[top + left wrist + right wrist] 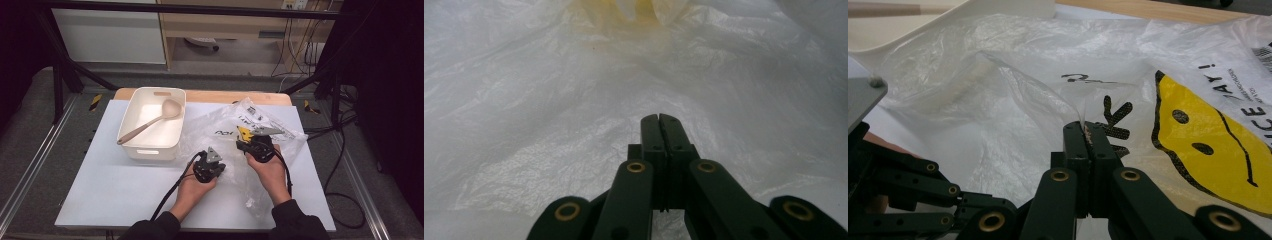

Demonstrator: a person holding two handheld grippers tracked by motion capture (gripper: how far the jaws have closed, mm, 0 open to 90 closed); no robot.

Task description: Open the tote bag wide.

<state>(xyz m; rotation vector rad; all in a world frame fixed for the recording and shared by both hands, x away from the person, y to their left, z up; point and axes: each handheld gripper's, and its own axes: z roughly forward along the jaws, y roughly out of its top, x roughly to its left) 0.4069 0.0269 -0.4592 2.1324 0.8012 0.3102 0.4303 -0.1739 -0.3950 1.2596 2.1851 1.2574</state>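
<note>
- Your left gripper [209, 167] sits near the middle of the table [100, 190], at the left edge of the bag [235, 135].
- In the left gripper view its jaws are pressed together, with thin bag plastic [549, 100] all around them. You cannot tell if any plastic is caught between them.
- Your right gripper [256, 146] is just beside the left one, on top of the bag.
- In the right gripper view its jaws are clamped on a fold of the bag [1013, 100], next to a yellow smiley face [1213, 150].
- The bag is clear and crinkled. It lies flat on the right half of the table and reaches toward the far edge.
- A white tub [131, 145] stands at the far left part of the table, just beside the bag.
- A spoon [150, 122] lies in the tub. Its bowl is at the far end and its handle leans over the left rim.
</note>
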